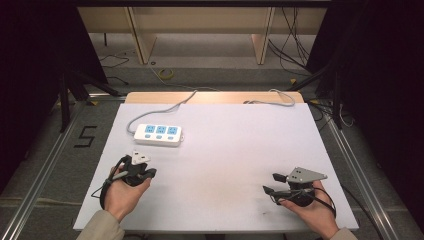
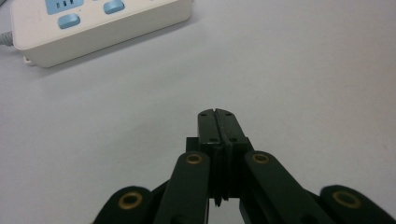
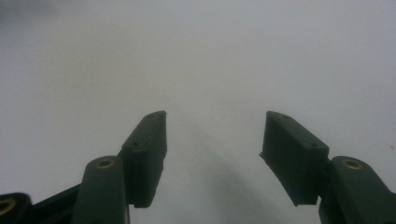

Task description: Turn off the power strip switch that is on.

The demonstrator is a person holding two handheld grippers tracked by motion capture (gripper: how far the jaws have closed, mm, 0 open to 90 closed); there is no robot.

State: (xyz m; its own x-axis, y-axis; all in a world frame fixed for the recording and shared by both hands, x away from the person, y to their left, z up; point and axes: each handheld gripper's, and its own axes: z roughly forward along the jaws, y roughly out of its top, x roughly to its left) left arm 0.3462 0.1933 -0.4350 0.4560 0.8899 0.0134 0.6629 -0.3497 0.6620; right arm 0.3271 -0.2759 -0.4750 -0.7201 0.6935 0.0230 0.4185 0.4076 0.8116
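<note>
Both hands rest near the tabletop's (image 1: 225, 150) front edge: left gripper (image 2: 218, 122) closed and empty, right gripper (image 3: 212, 140) spread apart; power strip (image 1: 158, 134) lies untouched near the far-left corner.

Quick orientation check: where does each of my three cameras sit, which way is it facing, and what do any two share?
High view: above the person's side, looking forward and down on the white table; forearms, left gripper, right gripper.
Left gripper view: rides the left gripper, jaws together, facing the power strip.
Right gripper view: rides the right gripper, jaws apart, facing tabletop.
Shared: high and left views show the power strip.
</note>
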